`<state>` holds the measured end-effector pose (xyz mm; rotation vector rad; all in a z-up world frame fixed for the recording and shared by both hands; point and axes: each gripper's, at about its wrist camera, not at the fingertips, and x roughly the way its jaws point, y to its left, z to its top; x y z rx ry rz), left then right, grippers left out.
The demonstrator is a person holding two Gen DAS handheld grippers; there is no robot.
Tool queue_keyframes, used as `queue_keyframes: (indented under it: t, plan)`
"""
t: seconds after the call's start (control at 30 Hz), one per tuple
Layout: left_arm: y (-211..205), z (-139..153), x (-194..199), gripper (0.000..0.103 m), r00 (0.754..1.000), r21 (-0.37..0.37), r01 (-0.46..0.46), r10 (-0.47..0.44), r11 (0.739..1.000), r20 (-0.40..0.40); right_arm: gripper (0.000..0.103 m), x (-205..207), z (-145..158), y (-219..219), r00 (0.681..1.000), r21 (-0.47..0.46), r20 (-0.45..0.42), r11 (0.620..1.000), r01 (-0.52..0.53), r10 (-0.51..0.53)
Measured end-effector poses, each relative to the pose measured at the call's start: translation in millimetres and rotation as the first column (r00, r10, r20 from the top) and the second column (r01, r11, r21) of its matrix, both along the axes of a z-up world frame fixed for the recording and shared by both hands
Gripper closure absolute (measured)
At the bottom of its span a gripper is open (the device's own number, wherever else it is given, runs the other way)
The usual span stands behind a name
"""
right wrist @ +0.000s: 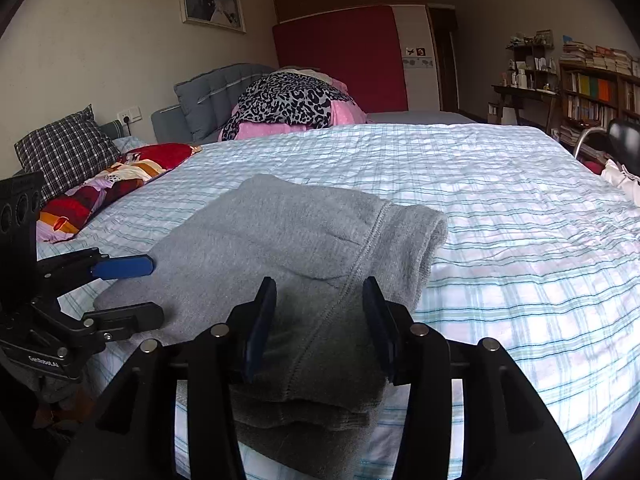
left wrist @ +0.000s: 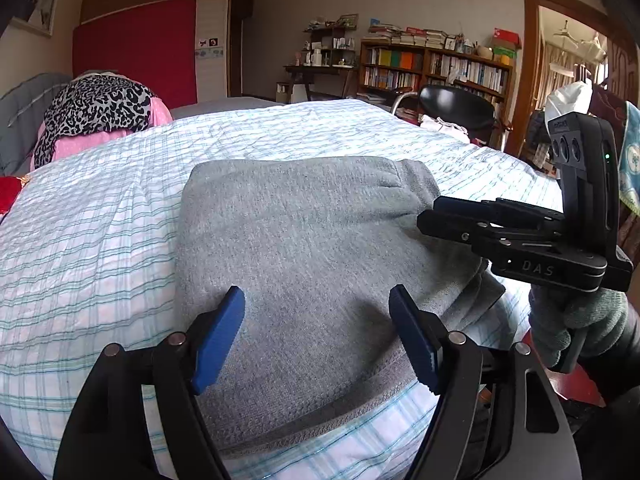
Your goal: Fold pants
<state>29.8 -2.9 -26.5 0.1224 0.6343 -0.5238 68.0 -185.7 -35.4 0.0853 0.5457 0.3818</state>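
Grey pants (left wrist: pixel 304 264), folded into a thick rectangular stack of several layers, lie at the centre of a bed (left wrist: pixel 100 220) covered with a light blue plaid sheet. A stitched seam and pocket opening show on the top layer. Left gripper (left wrist: pixel 318 336), at the bottom of the left view, has its blue fingers spread wide above the stack, grasping nothing. Right gripper (right wrist: pixel 318 328), at the bottom of the right view, is likewise spread, straddling the stack's near corner. Only the left view shows the bookshelf (left wrist: pixel 432 68) in full and the doorway at upper right; only the right view shows the checked pillow (right wrist: pixel 68 152) and framed photograph (right wrist: pixel 212 2) at upper left.
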Motion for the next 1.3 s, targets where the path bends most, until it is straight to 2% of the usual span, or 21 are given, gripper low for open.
queue_keyframes:
  t: [0.13, 0.23, 0.4, 0.57, 0.7, 0.93, 1.13, 1.3]
  plan:
    - [5.4, 5.2, 1.7, 0.02, 1.0, -0.007, -0.025, 0.025, 1.0, 0.01, 0.035, -1.8, 9.2, -12.0, 0.999, 0.05, 0.005, 0.998, 0.034, -0.034]
    - [14.2, 9.2, 5.8, 0.018, 0.999, -0.029, -0.051, 0.051, 0.998, 0.006, 0.024, 5.0, 8.4, -28.9, 0.997, 0.129, -0.045, 0.989, 0.076, -0.071]
    - [35.4, 15.6, 19.2, 0.017, 0.995, -0.103, -0.098, 0.094, 0.99, -0.046, 0.02, 20.7, -2.8, -54.5, 0.984, 0.255, -0.158, 0.959, 0.121, -0.082]
    - [52.9, 16.2, 34.3, 0.016, 0.989, -0.153, -0.123, 0.108, 0.981, -0.102, 0.019, 32.7, -12.8, -66.3, 0.972, 0.321, -0.225, 0.937, 0.136, -0.065]
    - [62.2, 9.6, 49.0, 0.016, 0.98, -0.204, -0.13, 0.095, 0.97, -0.175, 0.019, 40.9, -19.3, -67.9, 0.963, 0.373, -0.27, 0.92, 0.123, -0.019]
    - [75.9, -9.4, 77.5, 0.016, 0.944, -0.268, -0.174, 0.083, 0.948, -0.32, 0.014, 49.8, -24.4, -53.7, 0.953, 0.323, -0.302, 0.94, 0.106, -0.004]
    - [73.7, -21.0, 90.2, 0.016, 0.923, -0.279, -0.154, 0.037, 0.948, -0.384, 0.013, 63.0, -29.0, -38.5, 0.942, 0.248, -0.337, 0.964, 0.095, -0.006]
    - [73.2, -28.4, 100.1, 0.016, 0.898, -0.33, -0.136, -0.025, 0.934, -0.439, 0.014, 75.6, -29.8, -29.3, 0.936, 0.233, -0.349, 0.972, 0.043, 0.042]
